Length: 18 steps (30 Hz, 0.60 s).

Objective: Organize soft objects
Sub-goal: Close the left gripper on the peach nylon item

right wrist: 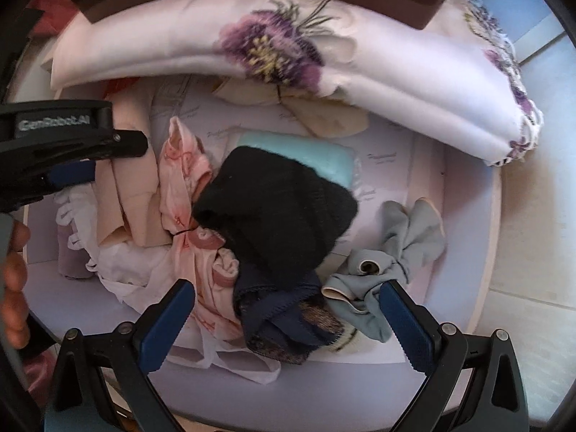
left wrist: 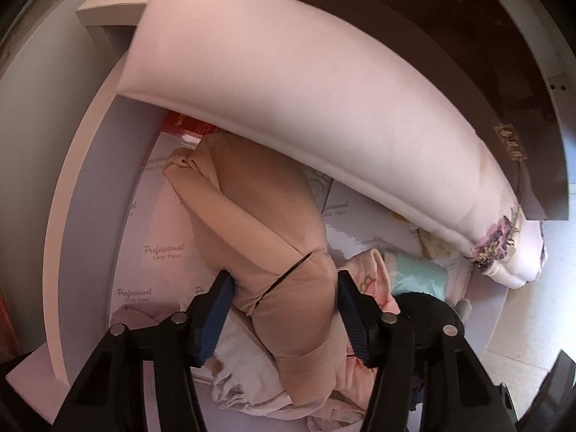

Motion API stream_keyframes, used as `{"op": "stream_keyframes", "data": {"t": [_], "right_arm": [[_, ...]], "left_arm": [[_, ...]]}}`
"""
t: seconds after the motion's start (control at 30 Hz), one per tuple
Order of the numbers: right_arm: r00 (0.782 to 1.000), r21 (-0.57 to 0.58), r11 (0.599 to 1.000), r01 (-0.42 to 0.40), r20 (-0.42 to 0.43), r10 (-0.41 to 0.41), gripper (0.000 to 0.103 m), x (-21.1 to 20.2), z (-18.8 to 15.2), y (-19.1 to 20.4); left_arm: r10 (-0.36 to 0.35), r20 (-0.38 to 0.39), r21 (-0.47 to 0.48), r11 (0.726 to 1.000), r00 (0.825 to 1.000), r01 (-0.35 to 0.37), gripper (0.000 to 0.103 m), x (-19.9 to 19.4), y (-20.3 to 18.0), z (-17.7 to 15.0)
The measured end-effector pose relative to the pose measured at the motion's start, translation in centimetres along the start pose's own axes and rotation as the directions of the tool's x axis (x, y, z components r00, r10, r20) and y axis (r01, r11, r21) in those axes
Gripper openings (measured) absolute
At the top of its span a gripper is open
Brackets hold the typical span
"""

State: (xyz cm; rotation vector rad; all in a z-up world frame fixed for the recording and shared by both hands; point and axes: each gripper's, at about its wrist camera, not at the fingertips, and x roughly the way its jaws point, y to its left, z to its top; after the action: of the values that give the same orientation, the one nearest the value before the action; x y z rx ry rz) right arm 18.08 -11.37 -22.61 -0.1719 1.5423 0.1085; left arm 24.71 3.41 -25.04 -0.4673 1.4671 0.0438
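Left gripper [left wrist: 284, 306]: clenched on the beige garment [left wrist: 259, 223], a pad pressing each side.
Right gripper [right wrist: 284, 320]: released, jaws wide, hovering over the clothes pile near the drawer's front edge.
Beige garment: lay in the left part of the drawer [left wrist: 82, 180]; its long axis ran from the pads toward the back left corner.
Nearer hand: the left, already holding it.
Black knit [right wrist: 277, 208]: just ahead of the right gripper, atop the pink garment [right wrist: 183, 180]; grey cloth [right wrist: 399, 252] toward the right edge.
Folded sheet [right wrist: 360, 90]: draped across the back edge.
Views: the right showed the left gripper [right wrist: 82, 158] from the side; only the left showed the pads' contact.
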Motion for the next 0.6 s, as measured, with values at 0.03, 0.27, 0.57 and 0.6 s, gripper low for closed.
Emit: {"op": "stream_keyframes", "data": {"t": [0.03,0.27,0.57,0.6], "right_arm": [[1.000,-0.001,1.000,0.002,0.002,-0.002,0.103,0.2,0.0,0.1],[1.000,0.000,1.000,0.008,0.002,-0.008,0.102,1.2,0.0,0.4],[1.000,0.020,1.000,-0.002,0.009,0.002,0.102,2.2,-0.2,0.8],[1.000,0.032,0.999,-0.010,0.012,0.010,0.102,2.3,-0.2,0.6]], "left_arm": [[-0.007,0.006,0.004,1.000,1.000,0.007,0.055,-0.1,0.2,-0.1],[-0.052,0.035,0.032,0.998,0.998,0.051,0.050,-0.8,1.2,-2.1],[-0.018,0.022,0.074,0.997,1.000,0.016,0.047,-1.5,1.1,-2.7],[-0.013,0.031,0.088,0.996,0.999,0.010,0.045,-1.7,0.5,-2.6]]}}
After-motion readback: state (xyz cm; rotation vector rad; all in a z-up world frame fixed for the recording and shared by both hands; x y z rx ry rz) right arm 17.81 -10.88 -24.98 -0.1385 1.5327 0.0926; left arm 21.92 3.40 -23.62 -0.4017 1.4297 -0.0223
